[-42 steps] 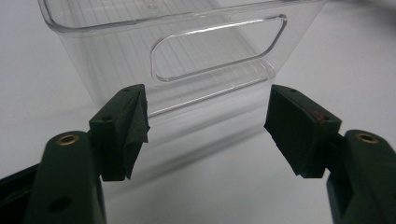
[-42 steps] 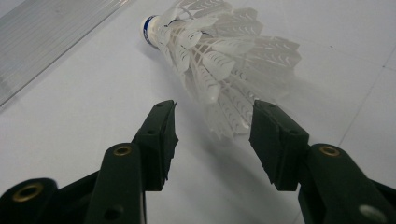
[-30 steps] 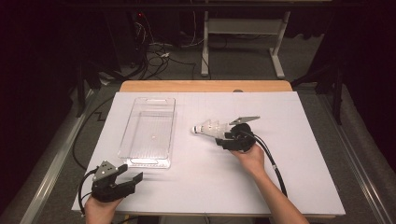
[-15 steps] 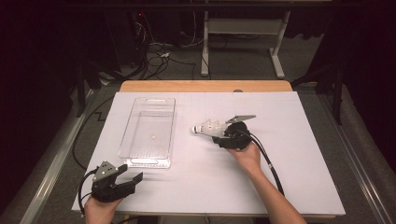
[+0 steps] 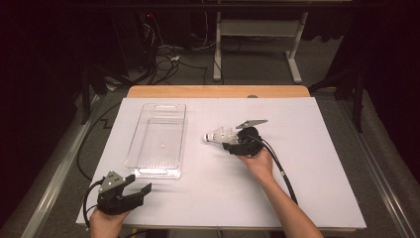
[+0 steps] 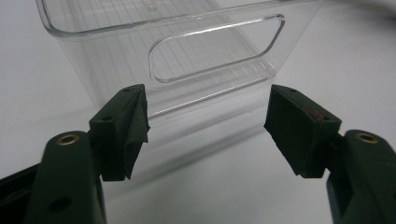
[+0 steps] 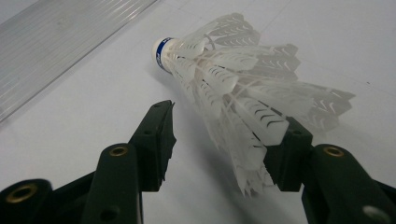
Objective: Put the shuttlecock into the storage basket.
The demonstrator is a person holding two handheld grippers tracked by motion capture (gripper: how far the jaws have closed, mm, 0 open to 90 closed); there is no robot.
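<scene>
little has changed: our right hand-held gripper (image 7: 219,140) stays open around the shuttlecock (image 7: 243,88), no grip yet; left hand-held gripper (image 6: 205,126) still waits open near the clear bin (image 5: 157,139).

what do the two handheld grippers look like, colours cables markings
Both the left gripper and the right gripper are black, two-jawed, with flat rectangular pads and brass-coloured rivets at the jaw arms. Each carries a grey three-cornered plate on top and trails a black cable. One left pad bears a small red mark. No sleeves are visible on the forearms.
</scene>
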